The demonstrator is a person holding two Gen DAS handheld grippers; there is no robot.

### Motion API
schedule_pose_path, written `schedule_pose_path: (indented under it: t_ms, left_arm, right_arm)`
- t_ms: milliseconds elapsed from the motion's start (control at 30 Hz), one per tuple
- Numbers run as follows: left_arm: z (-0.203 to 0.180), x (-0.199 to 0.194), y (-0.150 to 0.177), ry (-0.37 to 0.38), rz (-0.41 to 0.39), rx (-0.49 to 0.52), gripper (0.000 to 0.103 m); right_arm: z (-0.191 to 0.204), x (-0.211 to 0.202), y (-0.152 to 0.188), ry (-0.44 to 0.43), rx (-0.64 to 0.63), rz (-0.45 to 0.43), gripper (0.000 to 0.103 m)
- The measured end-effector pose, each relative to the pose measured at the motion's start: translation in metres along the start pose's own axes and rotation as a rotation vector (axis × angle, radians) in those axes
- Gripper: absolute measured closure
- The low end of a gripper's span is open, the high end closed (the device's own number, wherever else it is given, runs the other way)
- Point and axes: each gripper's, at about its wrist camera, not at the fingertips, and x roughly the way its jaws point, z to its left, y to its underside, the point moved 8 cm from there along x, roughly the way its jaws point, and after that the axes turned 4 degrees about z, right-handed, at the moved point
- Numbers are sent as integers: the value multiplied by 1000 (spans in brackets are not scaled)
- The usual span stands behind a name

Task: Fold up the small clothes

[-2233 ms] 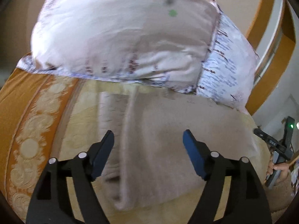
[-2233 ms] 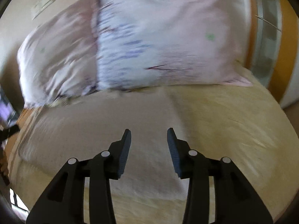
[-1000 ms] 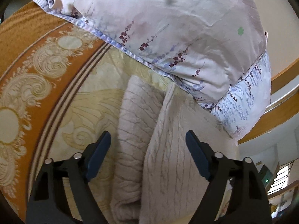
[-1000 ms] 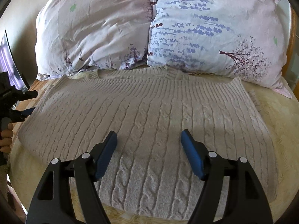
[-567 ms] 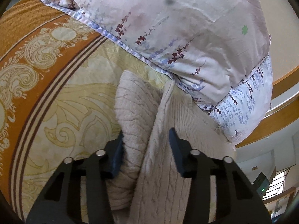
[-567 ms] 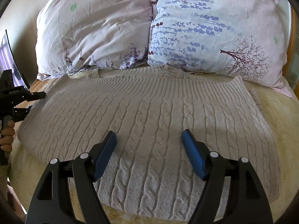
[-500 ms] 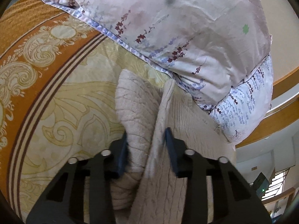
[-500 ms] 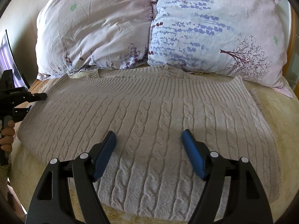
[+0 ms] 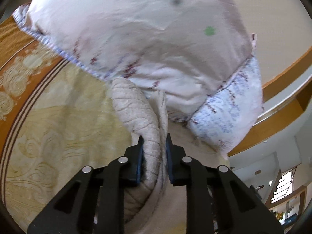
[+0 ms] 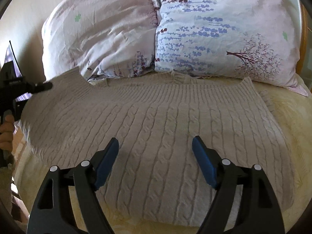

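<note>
While left claw (image 9: 154, 142) pinches sweater (image 10: 156, 120) edge, right claw (image 10: 156, 152) agape

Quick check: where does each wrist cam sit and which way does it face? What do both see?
Left wrist: on the left gripper, looking along the sweater's lifted left edge toward the pillows; its fingers are shut on the knit.
Right wrist: on the right gripper, above the sweater's near part, facing the pillows; fingers open, the left gripper and hand at far left.
Shared: sweater, pillows, yellow bedspread.
</note>
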Motion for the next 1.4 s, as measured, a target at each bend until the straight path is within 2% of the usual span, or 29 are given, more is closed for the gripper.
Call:
schedule_pose_path:
  t_ms: [167,333,500,667,767,833,867,900,933,967,1000,1067,1100,1200,1267,1300,1367,1400]
  left_arm:
    - [-45,5,-1,69,-22,34,85]
    - [-106,31,13,170,10,75,86]
    - [-162,82,44,222,95,111,86]
    - [-192,142,85,191,187,153,86]
    - [-200,172,109,181,254,163,84]
    - [-207,183,124,244,321,154,86]
    - [-211,183,129,289,353,137,84]
    - [-215,179,133,325,375,135,69]
    - [-218,172,133,350,376,146,60]
    - [-218,162,131,363,358,161,42]
    - [-216,149,124,361,318,182,30]
    - [-206,126,111,322,233,223,24]
    - [-191,113,100,240,166,247,18]
    - [-150,100,80,40,67,255,16]
    - [-126,99,73,-22,54,230,16]
    - [-112,102,72,-40,78,200,16]
    - [-95,104,77,-37,126,160,16]
    - [-89,110,81,-39,154,147,16]
  right_arm:
    - [-16,-14,1,2,37,-29,23]
    - [-43,-30,3,18,92,-62,22]
    - [-79,-48,11,53,168,-89,22]
    - [-116,-64,17,87,245,-115,22]
    - [-132,-71,20,72,302,-122,22]
    - [-139,-75,19,41,333,-125,22]
    - [-140,-77,18,26,341,-127,22]
    - [-143,-82,15,-12,358,-135,23]
    - [-144,-85,14,-40,370,-139,23]
    - [-145,-87,11,-81,385,-139,23]
    - [-145,-88,7,-143,409,-132,23]
    - [-141,-83,-1,-274,450,-84,23]
    - [-139,-78,-4,-325,467,-54,23]
    - [-127,-59,-10,-478,518,42,23]
    - [-118,-45,-11,-506,529,104,23]
    - [-115,-36,-10,-477,527,139,24]
    - [-112,-24,-8,-455,524,183,26]
    - [-109,-19,-6,-466,528,206,33]
